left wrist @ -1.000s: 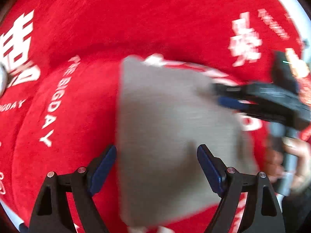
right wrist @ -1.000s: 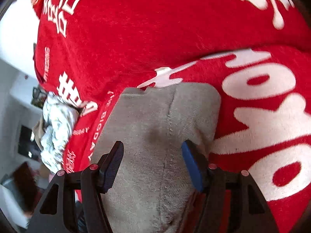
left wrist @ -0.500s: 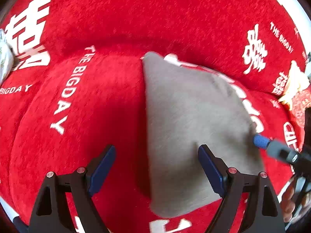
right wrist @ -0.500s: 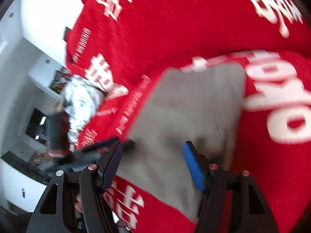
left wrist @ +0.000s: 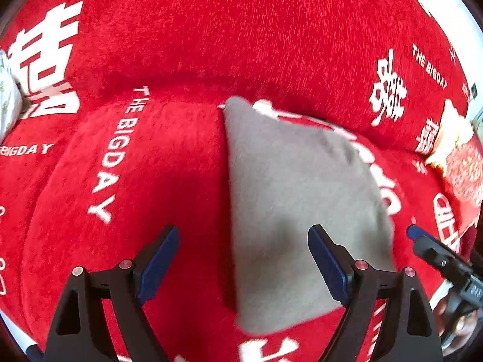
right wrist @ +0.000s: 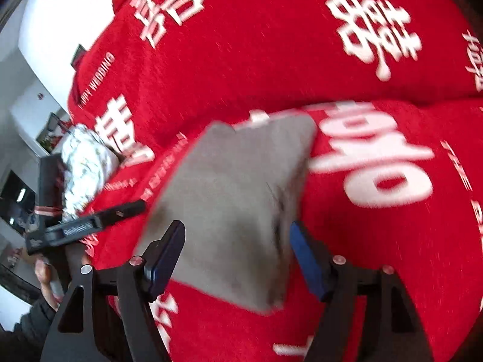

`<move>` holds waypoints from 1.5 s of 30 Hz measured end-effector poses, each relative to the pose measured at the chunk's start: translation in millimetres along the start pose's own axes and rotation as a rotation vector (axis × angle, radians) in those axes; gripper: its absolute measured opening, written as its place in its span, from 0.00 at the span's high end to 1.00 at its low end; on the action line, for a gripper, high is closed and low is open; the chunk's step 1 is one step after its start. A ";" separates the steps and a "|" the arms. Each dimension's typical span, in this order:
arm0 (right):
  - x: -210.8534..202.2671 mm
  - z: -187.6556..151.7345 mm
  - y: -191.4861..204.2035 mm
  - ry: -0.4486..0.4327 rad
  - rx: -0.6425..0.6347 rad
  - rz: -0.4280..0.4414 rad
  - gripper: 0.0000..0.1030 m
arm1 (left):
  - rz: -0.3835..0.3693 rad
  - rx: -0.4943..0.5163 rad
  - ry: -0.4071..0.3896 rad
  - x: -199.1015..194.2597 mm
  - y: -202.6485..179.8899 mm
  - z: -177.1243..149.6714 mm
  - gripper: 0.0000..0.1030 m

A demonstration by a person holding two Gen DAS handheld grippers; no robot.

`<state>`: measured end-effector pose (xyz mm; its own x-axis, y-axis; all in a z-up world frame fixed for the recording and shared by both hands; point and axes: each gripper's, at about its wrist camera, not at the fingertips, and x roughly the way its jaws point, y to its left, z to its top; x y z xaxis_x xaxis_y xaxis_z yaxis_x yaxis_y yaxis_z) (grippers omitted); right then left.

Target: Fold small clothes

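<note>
A folded grey garment (left wrist: 299,199) lies flat on a red sofa seat (left wrist: 135,181) with white lettering. It also shows in the right wrist view (right wrist: 238,202). My left gripper (left wrist: 244,262) is open and empty, hovering above the garment's near left edge. My right gripper (right wrist: 238,256) is open and empty, above the garment's near edge. The right gripper's tip shows in the left wrist view (left wrist: 434,250) at the garment's right. The left gripper shows in the right wrist view (right wrist: 90,223) to the garment's left.
A crumpled white patterned cloth (right wrist: 84,169) lies on the sofa to the left. The red sofa backrest (left wrist: 226,30) rises behind the garment. A red and gold cushion (left wrist: 462,163) sits at the far right. Room furniture (right wrist: 18,193) stands beyond the sofa's left end.
Both grippers have pulled back from the grey garment and apart from each other. The garment now lies folded and still on the seat.
</note>
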<state>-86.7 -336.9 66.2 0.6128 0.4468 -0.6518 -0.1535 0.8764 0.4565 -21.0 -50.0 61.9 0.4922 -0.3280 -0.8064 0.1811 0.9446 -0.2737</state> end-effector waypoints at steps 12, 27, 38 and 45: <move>86.3 28.9 -48.9 0.154 0.164 -0.102 0.22 | 0.122 0.036 0.110 67.3 -4.0 25.9 0.13; 49.8 32.3 -66.0 0.083 0.248 0.002 0.16 | -0.076 0.030 0.171 68.4 -4.8 23.2 0.13; 125.0 44.0 -41.6 0.208 0.143 -0.002 0.52 | -0.186 -0.004 0.257 110.5 -18.0 40.3 0.39; 111.4 44.7 -3.1 0.154 0.005 -0.126 0.60 | -0.079 0.141 0.164 88.2 -45.0 35.9 0.55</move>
<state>16.7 -297.8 19.3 0.5013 0.3564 -0.7885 -0.0789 0.9263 0.3685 44.8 -121.9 22.0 0.3289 -0.3839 -0.8628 0.3366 0.9013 -0.2727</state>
